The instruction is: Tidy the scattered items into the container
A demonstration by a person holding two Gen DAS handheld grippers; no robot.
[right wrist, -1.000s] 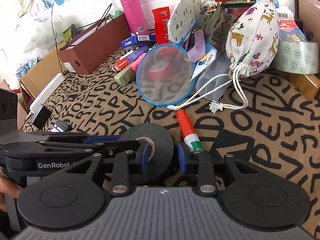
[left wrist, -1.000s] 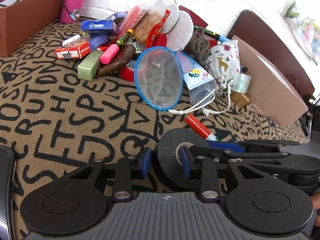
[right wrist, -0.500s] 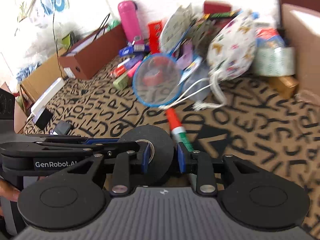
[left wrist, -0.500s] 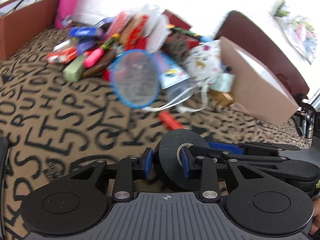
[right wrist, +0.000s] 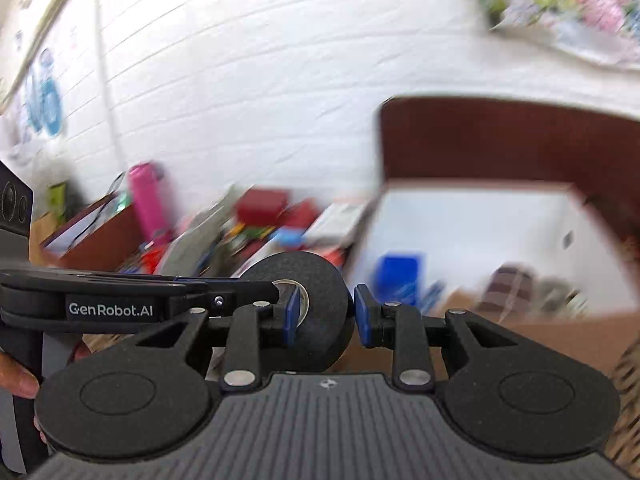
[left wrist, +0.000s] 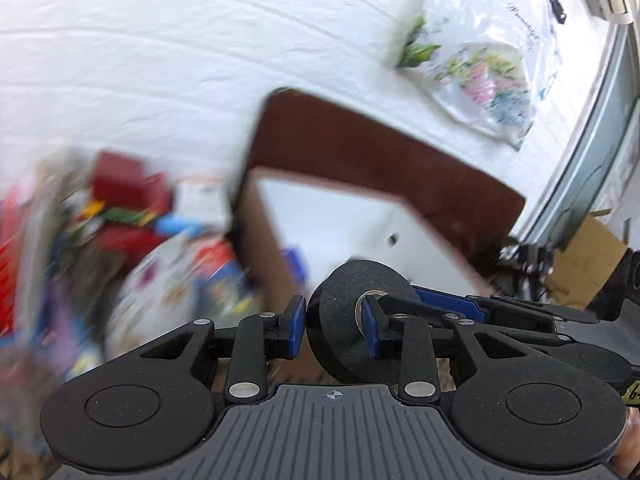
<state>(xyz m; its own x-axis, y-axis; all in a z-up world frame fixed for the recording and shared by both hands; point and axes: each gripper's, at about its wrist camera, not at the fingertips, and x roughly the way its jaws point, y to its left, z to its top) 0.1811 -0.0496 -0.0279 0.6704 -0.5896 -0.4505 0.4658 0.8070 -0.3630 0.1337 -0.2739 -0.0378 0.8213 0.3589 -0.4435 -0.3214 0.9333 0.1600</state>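
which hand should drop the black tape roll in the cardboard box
Right, probably: left gripper and right gripper both clamp the black tape roll, but the right faces the open cardboard box squarely.

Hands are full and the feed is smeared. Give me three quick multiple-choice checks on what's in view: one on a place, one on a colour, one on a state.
1. In the right wrist view, where is the box relative to the tape roll?
A. Ahead and to the right
B. Ahead and to the left
C. Out of view

2. What colour is the tape roll?
A. Red
B. Black
C. White

3. What state is the box in?
A. Taped shut
B. Open, with its lid standing up behind it
C. Lying upside down

Answers:
1 A: the box fills the right part of the view beyond the roll.
2 B: the roll's face and edge are matte black in both views.
3 B: the white inside shows, and the dark brown lid rises behind it.
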